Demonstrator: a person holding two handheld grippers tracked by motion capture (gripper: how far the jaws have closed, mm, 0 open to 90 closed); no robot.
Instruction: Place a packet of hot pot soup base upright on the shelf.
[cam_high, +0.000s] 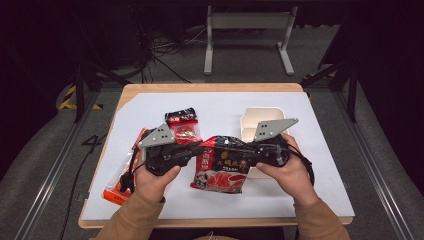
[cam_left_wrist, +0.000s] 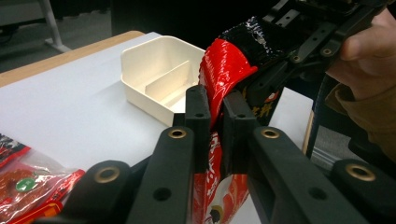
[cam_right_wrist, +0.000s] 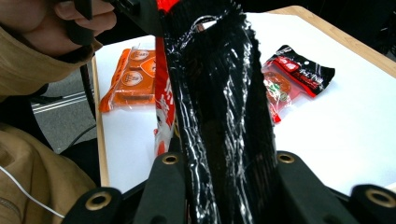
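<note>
Both claws clamped on the red-and-black snack bag (cam_high: 223, 164), held up above the near middle of the tabletop (cam_high: 320, 175).

Left gripper (cam_high: 199, 149) pinches the bag's left edge; right gripper (cam_high: 240, 152) grips its black top seam, crinkled and glossy. Bag print: white Chinese characters, unreadable, plus a red food picture. Behind it a cream divided box (cam_high: 257, 117); small red packet (cam_high: 184, 127) toward the far edge; orange packet (cam_high: 117, 192) at the near-left corner.

We see the snack bag (cam_high: 222, 167) just left of the divided box (cam_high: 260, 120), the sauce packet (cam_high: 184, 127) farther left, the orange packet (cam_high: 117, 192) beyond.
</note>
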